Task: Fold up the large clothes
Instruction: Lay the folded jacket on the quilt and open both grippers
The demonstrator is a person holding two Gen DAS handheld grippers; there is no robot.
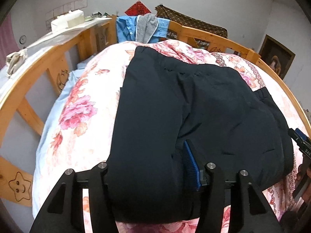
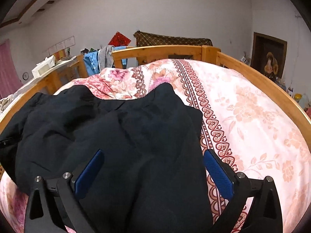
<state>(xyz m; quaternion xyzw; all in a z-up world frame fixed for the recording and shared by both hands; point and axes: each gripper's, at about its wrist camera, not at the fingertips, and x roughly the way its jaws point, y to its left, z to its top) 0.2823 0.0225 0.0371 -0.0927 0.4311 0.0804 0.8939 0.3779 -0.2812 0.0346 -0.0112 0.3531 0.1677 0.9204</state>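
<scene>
The dark trousers (image 2: 120,136) lie folded on the floral quilt (image 2: 252,126), waistband far — right gripper (image 2: 153,167) spread wide astride the near fold, left gripper (image 1: 147,167) part-open, cloth bulging between, apparently released.

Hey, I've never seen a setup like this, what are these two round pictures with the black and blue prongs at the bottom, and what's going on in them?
Each picture comes from a fisheye camera on a hand-held gripper, looking along its jaws. One view is from the left gripper, the other from the right gripper. A dark garment lies on a floral quilt on a wooden-railed bed. Fabric sits between both pairs of jaws, but the right pair stands wide open and holds nothing; the left pair looks partly open, its left pad hidden by cloth.
</scene>
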